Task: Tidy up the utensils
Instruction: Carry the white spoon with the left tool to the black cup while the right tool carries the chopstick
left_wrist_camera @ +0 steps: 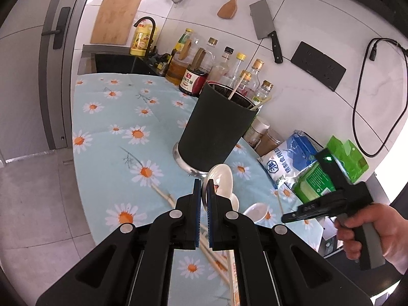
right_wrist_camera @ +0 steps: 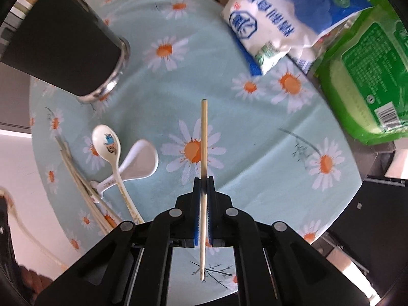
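Note:
My left gripper (left_wrist_camera: 203,182) is shut on a white ceramic spoon (left_wrist_camera: 221,178), held up just in front of the dark utensil holder (left_wrist_camera: 216,125), which has two chopsticks (left_wrist_camera: 236,88) in it. My right gripper (right_wrist_camera: 203,179) is shut on a single wooden chopstick (right_wrist_camera: 204,137), held above the daisy tablecloth (right_wrist_camera: 158,97). Two white spoons lie on the cloth to the left, one with a cartoon print (right_wrist_camera: 108,144) and one plain (right_wrist_camera: 139,160), beside several loose chopsticks (right_wrist_camera: 76,173). The holder (right_wrist_camera: 61,40) stands at the upper left in the right wrist view. The right gripper also shows in the left wrist view (left_wrist_camera: 289,218).
Bottles of oil and sauce (left_wrist_camera: 193,66) line the wall behind the holder. A blue-white salt bag (right_wrist_camera: 278,17) and a green packet (right_wrist_camera: 364,76) lie at the right. A cleaver (left_wrist_camera: 265,28), a wooden spatula (left_wrist_camera: 229,5) and a cutting board (left_wrist_camera: 116,17) hang on the wall. A sink (left_wrist_camera: 114,63) is at the back left.

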Action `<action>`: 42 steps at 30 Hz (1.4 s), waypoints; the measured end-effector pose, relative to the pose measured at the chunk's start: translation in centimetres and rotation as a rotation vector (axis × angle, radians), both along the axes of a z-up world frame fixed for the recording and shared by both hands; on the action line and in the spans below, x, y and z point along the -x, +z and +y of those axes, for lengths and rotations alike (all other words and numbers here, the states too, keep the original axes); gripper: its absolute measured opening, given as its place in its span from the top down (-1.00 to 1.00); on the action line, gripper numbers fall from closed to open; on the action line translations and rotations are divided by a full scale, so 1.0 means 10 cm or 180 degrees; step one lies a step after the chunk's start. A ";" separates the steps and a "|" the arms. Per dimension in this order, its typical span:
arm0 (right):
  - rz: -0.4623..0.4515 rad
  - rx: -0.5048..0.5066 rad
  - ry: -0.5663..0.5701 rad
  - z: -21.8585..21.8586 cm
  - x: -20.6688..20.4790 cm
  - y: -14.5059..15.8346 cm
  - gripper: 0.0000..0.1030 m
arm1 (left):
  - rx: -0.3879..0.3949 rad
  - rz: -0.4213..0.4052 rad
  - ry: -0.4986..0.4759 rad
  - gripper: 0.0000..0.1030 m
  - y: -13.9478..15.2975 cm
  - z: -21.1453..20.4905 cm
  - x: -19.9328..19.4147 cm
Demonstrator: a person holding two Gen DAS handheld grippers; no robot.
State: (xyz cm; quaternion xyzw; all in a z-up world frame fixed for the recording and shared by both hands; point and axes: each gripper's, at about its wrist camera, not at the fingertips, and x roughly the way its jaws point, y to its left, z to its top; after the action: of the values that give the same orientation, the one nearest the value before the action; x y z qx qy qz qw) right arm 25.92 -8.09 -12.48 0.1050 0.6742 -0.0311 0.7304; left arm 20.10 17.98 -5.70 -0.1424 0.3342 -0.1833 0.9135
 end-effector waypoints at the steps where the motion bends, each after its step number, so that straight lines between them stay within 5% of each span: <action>1: -0.0025 -0.0068 0.0042 -0.03 0.00 0.03 0.89 | -0.0032 -0.0007 0.0024 0.94 0.02 -0.04 -0.02; 11: -0.0362 -0.0580 0.0443 -0.42 0.01 0.44 0.89 | -0.0213 -0.0023 0.0281 0.94 0.21 -0.38 -0.19; 36: -0.2185 -0.1944 0.1691 -0.17 -0.74 1.53 0.89 | -0.0384 -0.0553 0.0864 0.94 1.00 -0.80 -0.57; 42: -0.2595 -0.1999 0.1843 -0.04 -1.00 1.68 0.89 | -0.0371 -0.0685 0.1005 0.94 1.15 -0.81 -0.82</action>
State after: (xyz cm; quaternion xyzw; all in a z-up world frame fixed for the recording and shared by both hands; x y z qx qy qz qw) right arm 35.93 -8.48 4.35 0.1314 0.3173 0.4135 0.8432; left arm 28.34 9.85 5.79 -0.1195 0.2183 -0.0323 0.9680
